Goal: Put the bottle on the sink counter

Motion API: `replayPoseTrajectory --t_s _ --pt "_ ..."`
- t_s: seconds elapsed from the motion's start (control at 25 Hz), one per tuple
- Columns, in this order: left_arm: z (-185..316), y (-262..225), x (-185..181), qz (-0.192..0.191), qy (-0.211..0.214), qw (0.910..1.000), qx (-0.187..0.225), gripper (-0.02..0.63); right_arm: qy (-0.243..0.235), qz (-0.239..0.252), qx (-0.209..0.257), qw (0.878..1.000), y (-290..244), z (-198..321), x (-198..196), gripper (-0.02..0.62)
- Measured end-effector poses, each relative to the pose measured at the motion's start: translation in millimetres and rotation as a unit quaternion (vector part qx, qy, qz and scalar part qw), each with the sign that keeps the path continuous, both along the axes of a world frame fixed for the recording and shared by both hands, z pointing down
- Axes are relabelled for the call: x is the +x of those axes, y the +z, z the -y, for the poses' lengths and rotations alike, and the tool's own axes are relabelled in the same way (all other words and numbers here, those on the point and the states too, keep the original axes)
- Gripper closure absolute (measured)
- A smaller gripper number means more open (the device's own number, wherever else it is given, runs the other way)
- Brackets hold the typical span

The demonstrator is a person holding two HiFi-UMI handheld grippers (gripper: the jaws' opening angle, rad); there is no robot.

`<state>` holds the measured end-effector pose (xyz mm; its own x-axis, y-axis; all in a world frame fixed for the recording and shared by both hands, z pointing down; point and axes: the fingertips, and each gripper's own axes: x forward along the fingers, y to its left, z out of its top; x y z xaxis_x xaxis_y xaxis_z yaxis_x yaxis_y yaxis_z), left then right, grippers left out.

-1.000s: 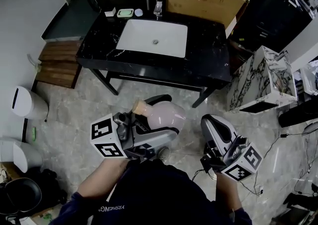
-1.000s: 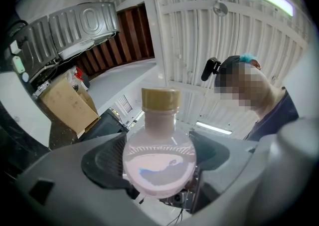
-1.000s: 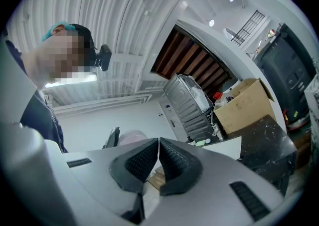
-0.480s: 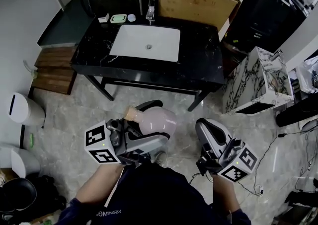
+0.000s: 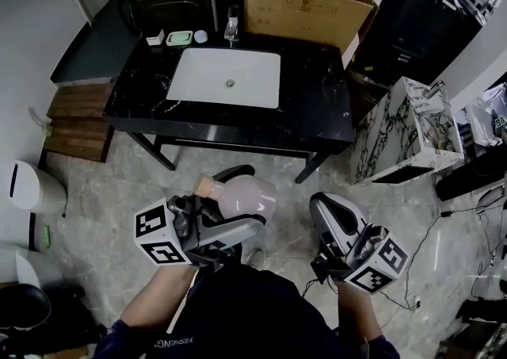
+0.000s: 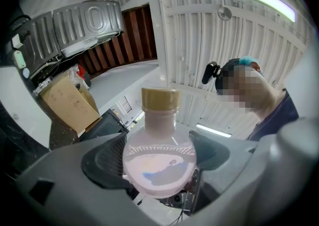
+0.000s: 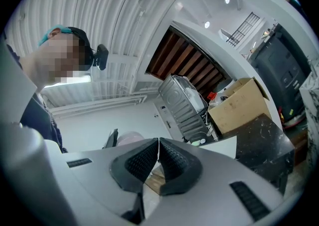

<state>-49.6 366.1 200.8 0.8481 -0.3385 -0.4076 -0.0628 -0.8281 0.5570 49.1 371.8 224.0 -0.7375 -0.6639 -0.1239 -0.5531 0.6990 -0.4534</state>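
Observation:
A round pink bottle [image 5: 244,193] with a tan cap [image 5: 207,185] lies tilted between the jaws of my left gripper [image 5: 238,200], which is shut on it. I hold it low, above the floor in front of the black marble sink counter [image 5: 317,112]. In the left gripper view the bottle [image 6: 159,165] fills the gap between both pads, cap [image 6: 160,99] pointing away. My right gripper [image 5: 329,219] hovers to the right of the bottle, shut and empty. Its pads [image 7: 172,162] meet with nothing between them.
A white basin [image 5: 226,78] is set in the counter, with a faucet [image 5: 232,24] and a green soap dish [image 5: 179,37] behind it. A cardboard box [image 5: 305,1] stands behind, a marble-patterned cabinet [image 5: 412,131] to the right, wooden steps [image 5: 75,124] and a white bin [image 5: 24,187] to the left.
The counter has slid lower and looms larger in the head view, so I stand closer to it. Both grippers keep their pose; the bottle stays held.

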Motion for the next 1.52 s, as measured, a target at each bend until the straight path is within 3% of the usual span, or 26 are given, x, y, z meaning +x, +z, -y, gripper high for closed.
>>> replayPoseTrajectory --t_s 0.96,1.28,1.52 --pt "168.9 24.9 -64.4 0.000 0.034 0.9989 -0.033 0.215 0.038 0.012 -0.031 0.999 3.1 171.8 -69.4 0.568" --pt "211.0 24.1 -79.5 -0.003 0.039 0.9987 -0.034 0.215 0.042 -0.011 -0.026 0.999 3.3 209.8 -80.4 0.568" --pt "239.1 25.6 -85.7 -0.003 0.046 0.9983 -0.035 0.215 0.061 0.003 -0.036 0.997 -6.3 239.1 -89.5 0.568"
